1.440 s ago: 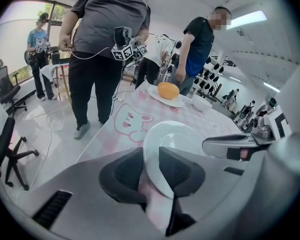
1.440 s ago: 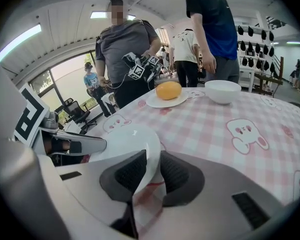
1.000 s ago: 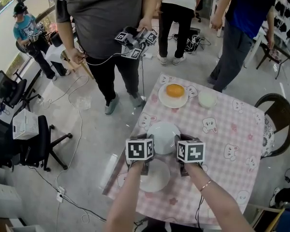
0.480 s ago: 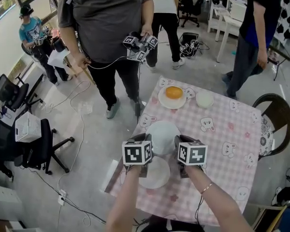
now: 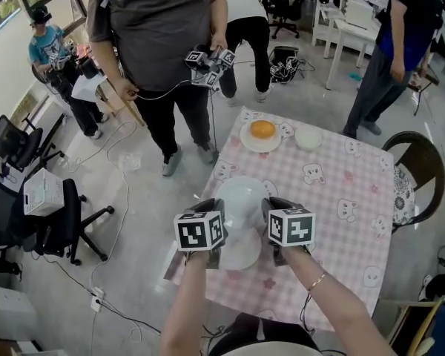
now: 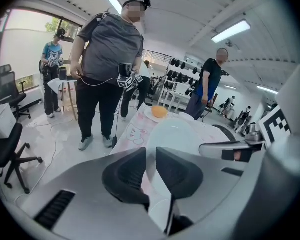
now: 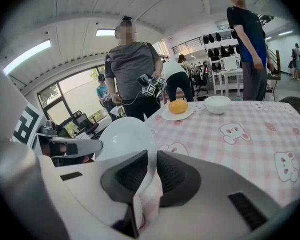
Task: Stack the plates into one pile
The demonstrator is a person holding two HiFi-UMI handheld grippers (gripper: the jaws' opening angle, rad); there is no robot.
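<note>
- A white plate [image 5: 241,197] is held clear of the table, gripped at its rim on two opposite sides by both grippers.
- The plate's left rim is clamped between the jaws of the left gripper [image 5: 212,206]. In the left gripper view the dark pads [image 6: 127,176] are seen pressed on the thin edge, and the jaws have just been closing onto it.
- The right rim is clamped in the same way by the right gripper [image 5: 271,205]. In the right gripper view the plate [image 7: 122,136] is seen rising from between the pads [image 7: 176,180], and these jaws have also just been closing on it.
- A second white plate [image 5: 241,258] is seen lying on the cloth below. In the head view its far part is overlapped by the near edge of the held plate.
- The table [image 5: 341,191] is covered with a pink checked cloth printed with rabbits.
- At the far edge, a small plate [image 5: 261,141] bearing an orange round thing [image 5: 262,129] is set just beside a white bowl [image 5: 308,138].
- A dark chair [image 5: 424,170] is placed at the table's right side.
- Beyond the table, another pair of grippers [image 5: 208,59] is held by a person in a grey shirt [image 5: 159,21].
</note>
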